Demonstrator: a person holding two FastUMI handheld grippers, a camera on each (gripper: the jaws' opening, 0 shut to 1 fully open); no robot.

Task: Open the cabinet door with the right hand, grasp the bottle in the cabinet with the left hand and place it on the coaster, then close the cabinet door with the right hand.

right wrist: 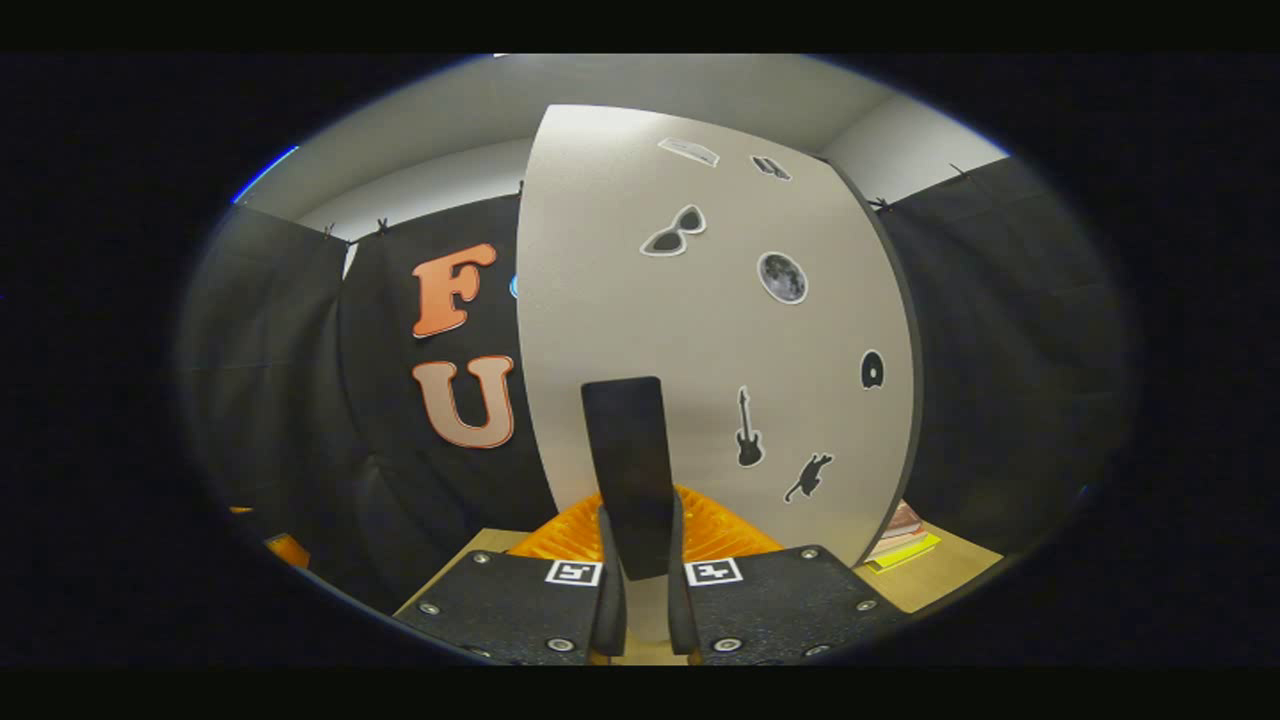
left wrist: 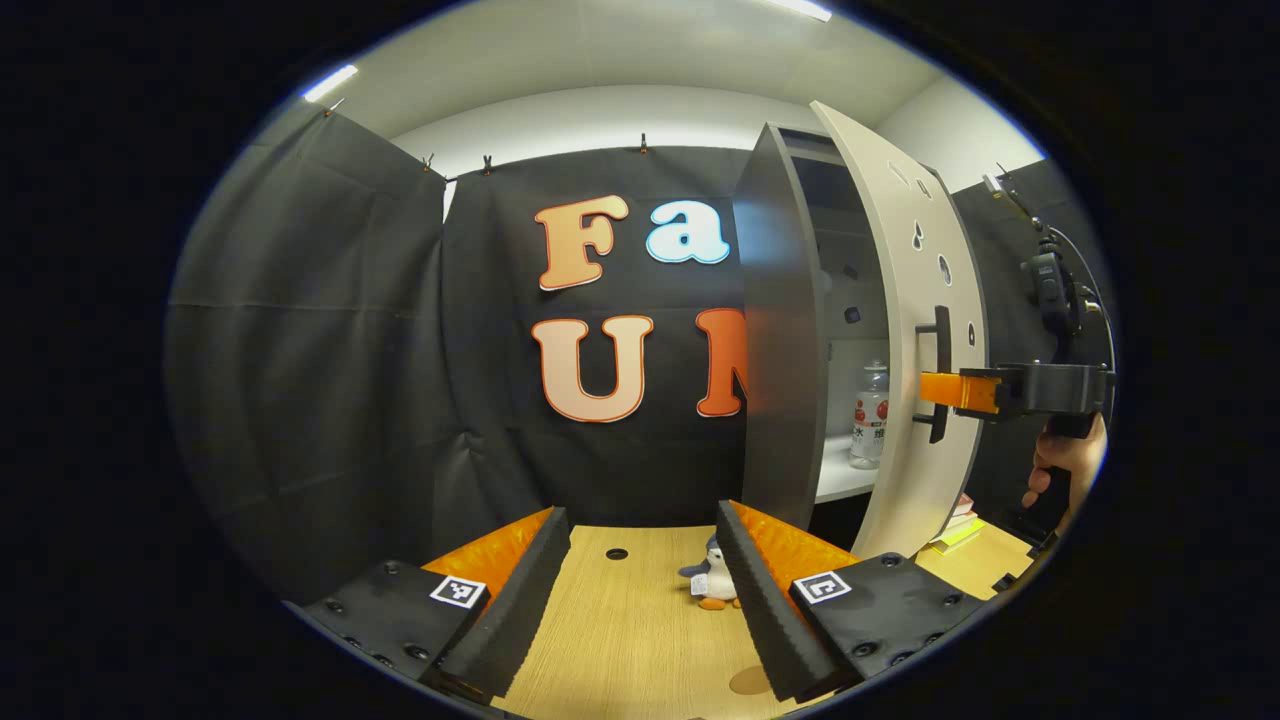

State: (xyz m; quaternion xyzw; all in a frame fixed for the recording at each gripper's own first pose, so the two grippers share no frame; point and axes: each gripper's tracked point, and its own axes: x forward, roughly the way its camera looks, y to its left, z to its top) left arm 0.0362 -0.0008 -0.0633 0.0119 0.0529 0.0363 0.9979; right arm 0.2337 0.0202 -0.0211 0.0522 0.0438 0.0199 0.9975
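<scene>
While the door stands part-open, the scene is listed from largest to smallest.

Cabinet: a tall unit with a dark grey side panel is seen at the right of the left gripper view, standing on the wooden table; a white shelf is visible inside.

Cabinet door: a pale grey panel, swung out from the cabinet; small stickers (sunglasses, a moon, a guitar, a cat) are carried on its outer face. A dark vertical handle is mounted near its free edge.

Right gripper: its two fingers are closed onto the handle, one pressed on each side, as shown in the right gripper view. From the left gripper view it is seen at the door, gripped from behind by a hand.

Left gripper: held wide apart over the table, with nothing between the fingers.

Bottle: a clear plastic bottle with a pale cap and a white label bearing red marks; it is stood upright on the white shelf inside the cabinet, glimpsed through the gap between the side panel and the door.

Books: a small stack is laid on the table behind the door's lower edge.

Plush toy: a small grey and white figure with orange feet is set on the table, near the cabinet's base.

Coaster: a round brown disc is partly seen on the table beside the left gripper's right finger.
</scene>
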